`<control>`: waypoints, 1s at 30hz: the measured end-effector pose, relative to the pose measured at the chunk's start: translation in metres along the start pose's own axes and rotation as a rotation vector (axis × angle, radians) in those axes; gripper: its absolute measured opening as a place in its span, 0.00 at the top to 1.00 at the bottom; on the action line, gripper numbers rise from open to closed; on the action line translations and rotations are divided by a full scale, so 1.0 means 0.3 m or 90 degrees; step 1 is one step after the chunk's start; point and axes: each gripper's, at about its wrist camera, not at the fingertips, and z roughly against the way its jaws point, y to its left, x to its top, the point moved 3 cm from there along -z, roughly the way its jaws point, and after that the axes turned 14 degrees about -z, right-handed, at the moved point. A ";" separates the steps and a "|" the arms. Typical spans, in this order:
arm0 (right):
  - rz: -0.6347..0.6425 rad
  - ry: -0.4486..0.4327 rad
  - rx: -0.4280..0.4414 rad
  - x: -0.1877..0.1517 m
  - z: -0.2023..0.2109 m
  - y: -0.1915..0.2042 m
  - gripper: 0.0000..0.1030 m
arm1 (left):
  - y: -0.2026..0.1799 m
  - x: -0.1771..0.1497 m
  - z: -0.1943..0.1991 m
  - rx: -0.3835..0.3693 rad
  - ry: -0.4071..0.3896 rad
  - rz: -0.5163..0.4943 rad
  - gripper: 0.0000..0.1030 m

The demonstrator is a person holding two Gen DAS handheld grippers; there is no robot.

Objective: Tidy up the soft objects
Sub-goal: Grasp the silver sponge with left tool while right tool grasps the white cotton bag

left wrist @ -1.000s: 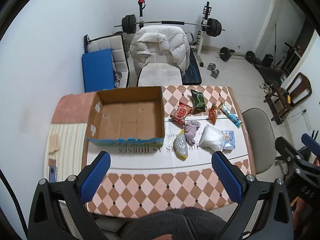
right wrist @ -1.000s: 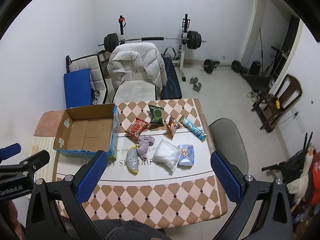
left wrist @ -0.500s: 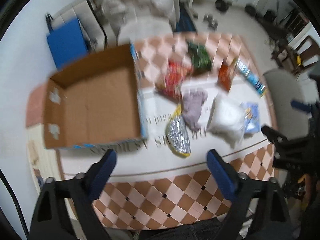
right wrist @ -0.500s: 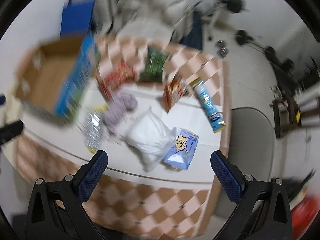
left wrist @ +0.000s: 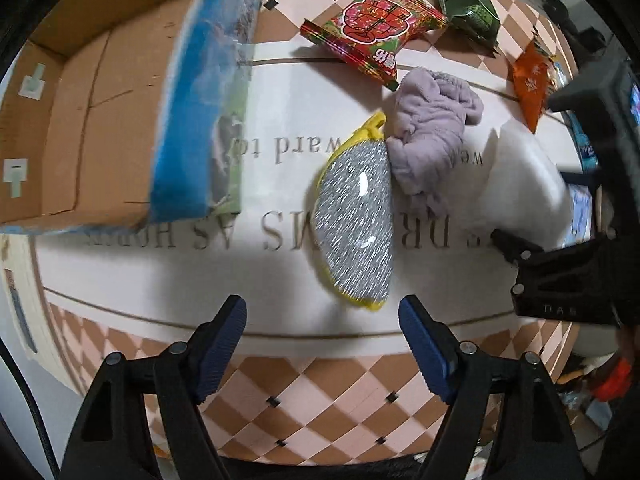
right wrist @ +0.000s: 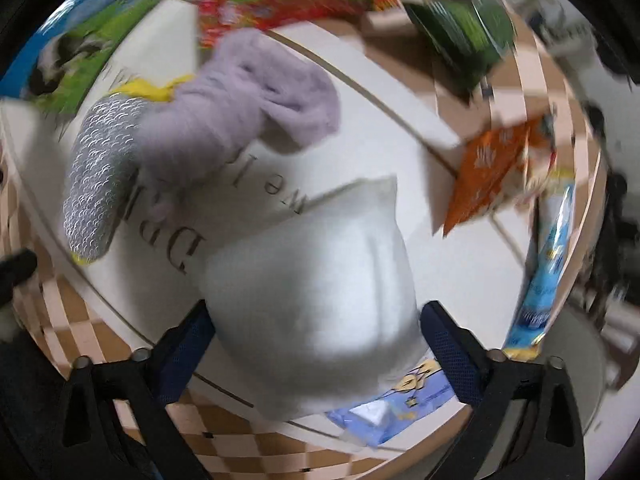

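Note:
A silver scouring pad with yellow trim [left wrist: 354,220] lies on the table just ahead of my open left gripper [left wrist: 322,334]. A lilac cloth [left wrist: 430,128] lies against it. An open cardboard box [left wrist: 80,108] stands to the left. My right gripper [right wrist: 314,344] is open, one jaw on each side of a white soft bag [right wrist: 320,292]. Whether the jaws touch the bag is unclear. The pad [right wrist: 100,176] and the cloth [right wrist: 248,92] also show in the right wrist view, beyond the bag.
Snack packets lie further back: red [left wrist: 372,32], green [left wrist: 468,8], orange [left wrist: 532,80]. A light blue tissue pack [right wrist: 400,404] lies under the bag's right side, and a blue tube packet [right wrist: 548,264] lies at the right. The right gripper's body [left wrist: 580,280] stands close on the right.
Both grippers have dropped from high above the table to just over the objects. The left one now faces the scouring pad and the right one straddles the white bag.

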 end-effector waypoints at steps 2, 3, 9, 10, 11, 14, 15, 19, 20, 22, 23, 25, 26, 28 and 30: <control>-0.069 0.015 0.037 0.010 -0.002 -0.049 0.13 | -0.007 0.021 -0.026 -0.004 -0.004 0.007 0.25; -0.105 0.026 0.057 0.014 -0.004 -0.074 0.14 | -0.010 0.031 -0.039 -0.004 -0.004 0.008 0.25; -0.205 0.059 0.129 0.071 -0.026 -0.200 0.12 | -0.020 0.074 -0.110 0.015 -0.005 0.015 0.52; -0.197 0.063 0.130 0.052 -0.018 -0.201 0.11 | -0.015 0.082 -0.098 0.014 0.004 0.013 0.55; -0.195 0.062 0.120 0.062 -0.023 -0.206 0.11 | -0.015 0.082 -0.098 0.015 0.005 0.013 0.55; -0.216 0.061 0.104 0.045 -0.034 -0.203 0.15 | -0.031 0.043 -0.080 0.032 0.002 -0.002 0.56; -0.232 0.068 0.106 0.030 -0.030 -0.214 0.18 | -0.036 0.021 -0.079 0.032 0.004 -0.005 0.57; -0.310 0.138 0.174 -0.068 -0.036 -0.249 0.21 | -0.065 -0.138 -0.095 0.026 0.031 -0.032 0.56; -0.326 0.148 0.194 -0.090 -0.040 -0.254 0.20 | -0.065 -0.167 -0.106 0.024 0.039 -0.038 0.55; -0.335 0.149 0.212 -0.111 -0.048 -0.253 0.17 | -0.057 -0.211 -0.139 0.013 0.054 -0.041 0.54; -0.332 0.139 0.205 -0.110 -0.047 -0.262 0.17 | -0.047 -0.224 -0.162 0.006 0.064 -0.036 0.54; -0.327 0.116 0.192 -0.111 -0.021 -0.288 0.14 | -0.029 -0.233 -0.178 -0.017 0.057 -0.016 0.52; -0.322 0.106 0.181 -0.113 -0.002 -0.307 0.14 | -0.028 -0.229 -0.168 -0.024 0.041 -0.013 0.52; -0.306 0.093 0.159 -0.116 0.019 -0.324 0.12 | -0.030 -0.226 -0.161 -0.025 0.035 -0.014 0.55; -0.295 0.090 0.137 -0.099 0.033 -0.345 0.13 | -0.030 -0.225 -0.160 -0.027 0.031 -0.011 0.57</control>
